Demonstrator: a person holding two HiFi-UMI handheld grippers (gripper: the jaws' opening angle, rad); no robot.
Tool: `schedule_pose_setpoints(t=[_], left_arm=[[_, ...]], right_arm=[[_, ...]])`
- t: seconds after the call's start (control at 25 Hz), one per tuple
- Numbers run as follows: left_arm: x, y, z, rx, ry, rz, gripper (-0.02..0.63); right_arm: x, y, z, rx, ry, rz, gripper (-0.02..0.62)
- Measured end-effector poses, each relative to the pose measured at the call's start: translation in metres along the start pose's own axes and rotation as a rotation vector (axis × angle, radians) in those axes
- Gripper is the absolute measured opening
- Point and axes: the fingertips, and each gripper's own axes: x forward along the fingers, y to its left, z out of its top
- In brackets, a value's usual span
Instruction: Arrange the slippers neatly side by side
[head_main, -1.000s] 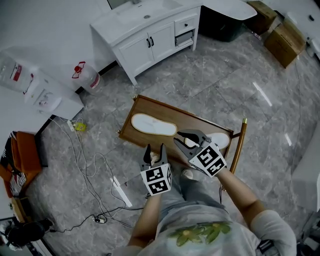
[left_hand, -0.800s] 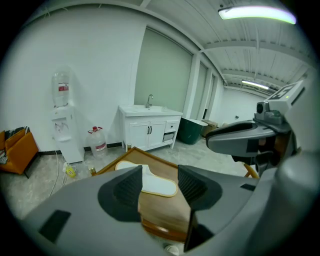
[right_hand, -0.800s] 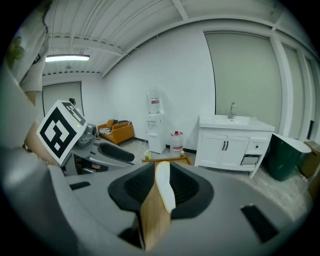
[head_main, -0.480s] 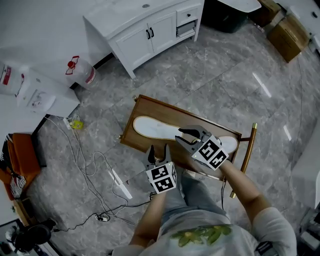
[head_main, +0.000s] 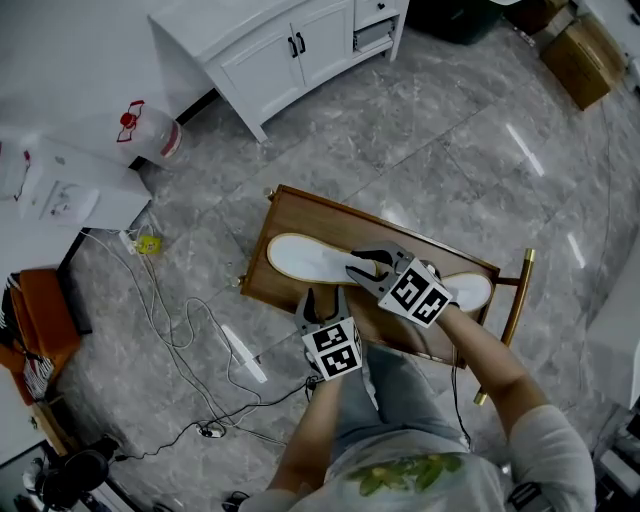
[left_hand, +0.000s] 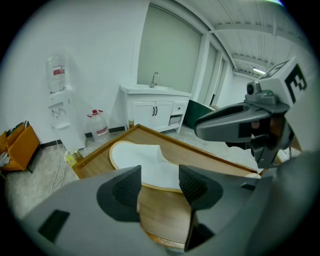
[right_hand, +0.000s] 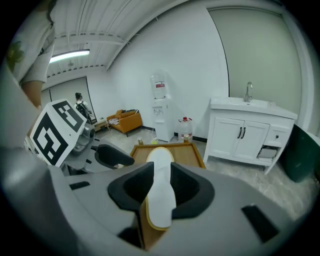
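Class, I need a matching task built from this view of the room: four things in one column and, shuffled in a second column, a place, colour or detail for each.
Things
1. white slipper
2. water bottle
3. cabinet
4. seat

Descriptions
a. orange, at the left edge of the head view
b. lying on the wooden tray
c. red cap, standing on the floor
d. white, with dark door handles

Right pairs: 1-b, 2-c, 3-d, 4-a
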Motion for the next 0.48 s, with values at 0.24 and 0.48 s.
schedule_pose_setpoints(t=[0.24, 0.48], left_arm=[[0.023, 0.006, -0.003, 0.028, 0.027, 0.008, 0.232], [0.042, 0.013, -0.012, 0.028, 0.072, 0.039, 0.232]], right_arm=[[0.036, -0.004, -0.02, -0.006, 0.053, 0.045, 0.12], [0.069, -0.008, -0.029, -0.048, 0.12, 0.087, 0.121]])
